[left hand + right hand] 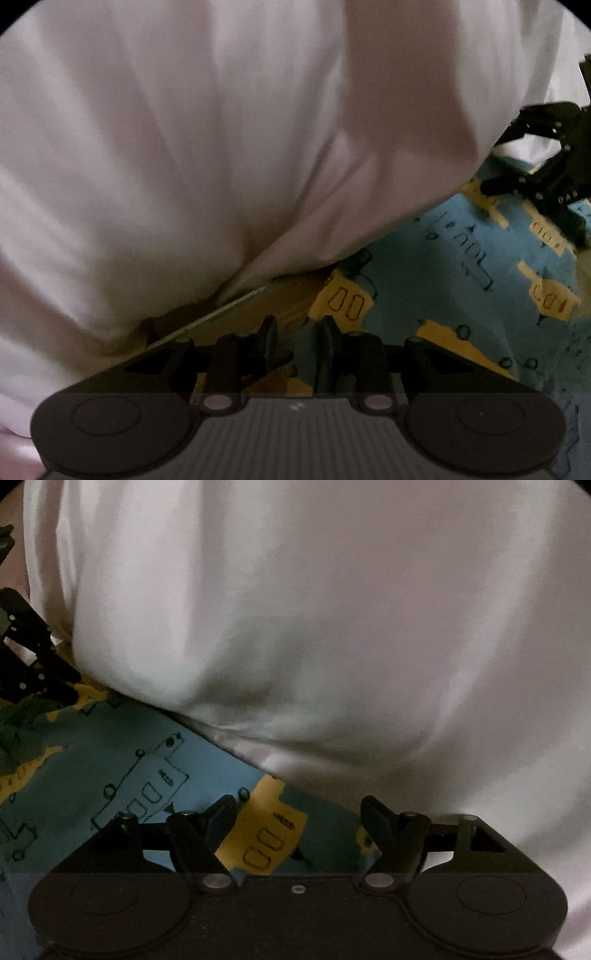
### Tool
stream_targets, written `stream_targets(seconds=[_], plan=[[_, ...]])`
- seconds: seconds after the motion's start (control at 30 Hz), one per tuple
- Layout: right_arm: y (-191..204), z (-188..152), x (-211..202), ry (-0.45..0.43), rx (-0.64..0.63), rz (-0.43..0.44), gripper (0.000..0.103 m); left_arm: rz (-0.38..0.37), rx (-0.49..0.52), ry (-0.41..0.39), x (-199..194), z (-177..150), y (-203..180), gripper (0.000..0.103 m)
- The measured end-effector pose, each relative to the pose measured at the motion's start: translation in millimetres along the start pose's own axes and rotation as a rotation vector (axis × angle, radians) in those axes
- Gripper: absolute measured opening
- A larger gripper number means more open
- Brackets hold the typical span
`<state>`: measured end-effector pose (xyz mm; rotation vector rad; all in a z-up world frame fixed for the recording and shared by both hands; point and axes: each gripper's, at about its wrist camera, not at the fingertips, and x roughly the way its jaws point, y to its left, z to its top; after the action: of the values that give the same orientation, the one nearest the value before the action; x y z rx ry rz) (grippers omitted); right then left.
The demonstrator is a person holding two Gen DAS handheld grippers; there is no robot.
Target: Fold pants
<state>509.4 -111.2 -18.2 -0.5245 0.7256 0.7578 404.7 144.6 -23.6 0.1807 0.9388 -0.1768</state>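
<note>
— Two grippers, one garment. Where are the pants?

— The white pants (pixel 184 166) fill the upper part of both wrist views as a bulging, creased mass of cloth, lying over a blue-and-yellow printed sheet (pixel 461 266). Their lower edge runs diagonally across the sheet just ahead of both tools.

— And the tools themselves?

— The left gripper (pixel 295 343) has its fingers drawn close together with only a narrow slot between them, and no cloth in that slot. The right gripper (pixel 298 812) stands wide apart, with printed sheet showing between its fingers. Neither holds anything.

— So what could go wrong?

— Mainly the sheet. Both tools sit low over it, right at the cloth's edge, so a pinch made here could catch the sheet along with the pants, or the sheet alone, and drag it up with the fold. The fabric also looks thin and slippery, so a shallow bite may slide out.

— Anything else?

— The left gripper would need to open before it can take cloth; pushed forward as it is, it would likely shove the edge into more wrinkles. Which part of the pants this edge is, waist or leg, I can't tell, since the picture is dim and blurred, so grabbing mismatched points could skew the fold.
</note>
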Motion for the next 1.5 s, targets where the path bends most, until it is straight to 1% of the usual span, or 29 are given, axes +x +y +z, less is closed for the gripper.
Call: stream_targets(seconds=[0.07,0.1,0.13,0.23,0.27,0.3,0.33,0.37,0.4,0.47,0.5,0.53,0.57,0.7,0.8,0.83,0.87,0.9,0.93,0.97,1.1,1.2,1.27,1.33,1.4,1.43,1.47,1.5], plan=[[-7,6,3,0.03,0.018,0.037,0.076,-0.009,0.011,0.003,-3,-2,1,0.022],[-12,9,6,0.049,0.037,0.053,0.076,-0.008,0.024,0.01,-5,-2,0,0.017],[-17,11,7,0.06,0.051,0.061,0.077,-0.001,0.04,0.014,-6,-3,-2,0.015],[-26,17,12,0.108,0.065,0.077,0.076,0.045,0.09,0.027,-7,-3,-12,0.005],[-27,18,13,0.127,0.059,0.093,0.072,0.06,0.102,0.03,-7,-2,-15,0.005],[-28,19,13,0.141,0.053,0.103,0.067,0.071,0.108,0.032,-6,-2,-17,0.003],[-29,19,13,0.147,0.055,0.109,0.056,0.079,0.109,0.033,-6,-2,-20,0.002],[-30,19,11,0.15,0.062,0.123,0.048,0.086,0.105,0.033,-6,-1,-21,0.002],[-31,19,9,0.149,0.071,0.13,0.044,0.091,0.101,0.033,-6,-1,-22,0.001],[-32,17,4,0.134,0.08,0.128,0.022,0.104,0.094,0.034,-7,0,-24,0.001],[-30,15,2,0.127,0.072,0.11,0.014,0.113,0.096,0.033,-8,0,-25,0.001],[-28,13,1,0.122,0.063,0.096,0.003,0.122,0.099,0.029,-10,0,-26,0.001],[-27,10,-2,0.117,0.06,0.087,0.001,0.129,0.099,0.025,-11,0,-26,0.001],[-19,5,-14,0.097,0.043,0.058,0.0,0.146,0.095,0.016,-18,-1,-30,0.001],[-18,6,-19,0.076,0.036,0.061,0.0,0.162,0.1,-0.001,-21,-1,-36,0.001],[-15,9,-20,0.063,0.04,0.063,0.004,0.162,0.091,-0.004,-21,0,-32,0.001],[-15,10,-25,0.043,0.049,0.075,0.021,0.161,0.083,-0.007,-21,0,-32,0.001],[-15,14,-27,0.026,0.066,0.106,0.031,0.159,0.08,-0.011,-22,-1,-32,0.001],[-12,20,-24,0.016,0.074,0.138,0.049,0.161,0.085,-0.017,-24,-2,-31,0.001],[-14,23,-25,0.011,0.067,0.157,0.055,0.164,0.092,-0.029,-22,-1,-29,0.001],[1,35,-6,0.061,-0.011,0.204,0.055,0.149,0.094,-0.056,-26,-9,-26,0.001],[2,38,3,0.116,-0.037,0.217,0.059,0.142,0.083,-0.059,-22,-11,-23,0.001],[-3,38,7,0.138,-0.025,0.238,0.063,0.144,0.074,-0.069,-26,-13,-21,0.001],[-10,37,10,0.157,0.009,0.263,0.062,0.149,0.082,-0.081,-26,-14,-22,0.001],[-14,36,8,0.153,0.034,0.278,0.054,0.154,0.091,-0.084,-27,-15,-23,0.001],[-12,36,5,0.138,0.024,0.275,0.04,0.157,0.094,-0.087,-27,-14,-24,0.001],[-9,36,2,0.125,0.004,0.254,0.031,0.16,0.099,-0.089,-28,-14,-25,0.001],[-6,36,0,0.119,-0.012,0.236,0.028,0.165,0.106,-0.094,-30,-14,-25,0.001]])
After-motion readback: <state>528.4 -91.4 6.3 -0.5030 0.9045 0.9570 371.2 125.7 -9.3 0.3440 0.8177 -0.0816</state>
